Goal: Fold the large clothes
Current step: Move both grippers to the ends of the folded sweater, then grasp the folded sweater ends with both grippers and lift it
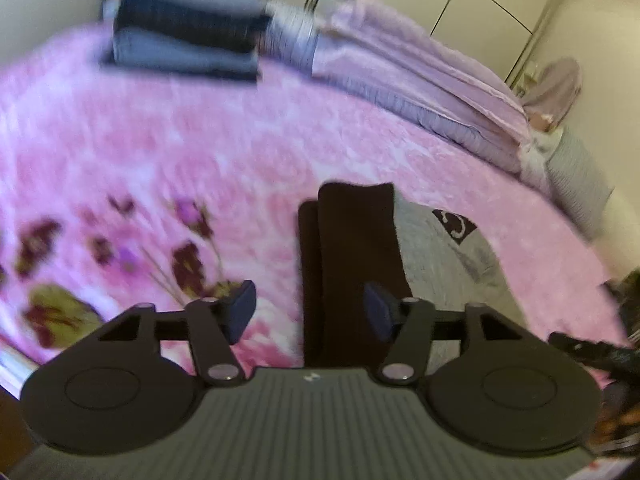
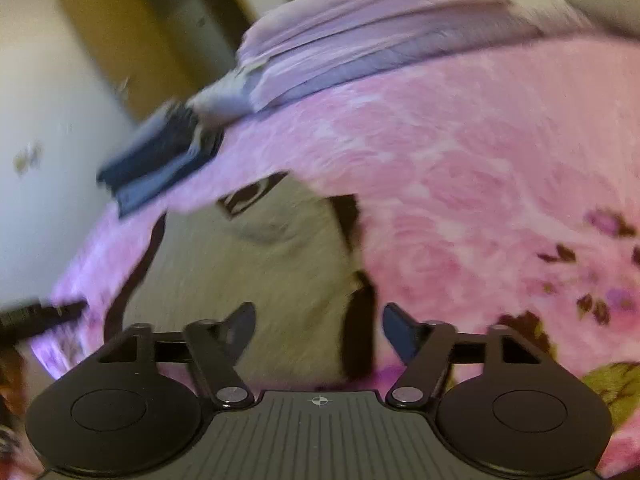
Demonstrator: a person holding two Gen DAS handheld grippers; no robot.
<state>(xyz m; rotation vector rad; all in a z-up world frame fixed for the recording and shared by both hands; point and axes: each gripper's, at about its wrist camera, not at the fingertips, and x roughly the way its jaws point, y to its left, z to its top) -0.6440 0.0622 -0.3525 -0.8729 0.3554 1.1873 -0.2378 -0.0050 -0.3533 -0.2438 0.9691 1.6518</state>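
A grey garment (image 1: 444, 264) with dark brown sleeves (image 1: 352, 264) and a dark patch at the neck (image 1: 456, 222) lies flat on the pink floral blanket (image 1: 200, 152). My left gripper (image 1: 310, 312) hovers open over the folded-in sleeve, nothing between its fingers. In the right wrist view the same grey garment (image 2: 248, 272) spreads below, a dark sleeve (image 2: 360, 328) running between the fingers of my right gripper (image 2: 318, 330), which is open and holds nothing. Both views are blurred by motion.
A stack of folded blue and dark clothes (image 1: 188, 32) sits at the far side of the bed, next to a folded lilac quilt (image 1: 420, 76). Wardrobe doors (image 1: 480, 0) and walls stand behind. The other gripper's dark tip (image 2: 36, 316) shows at the left edge.
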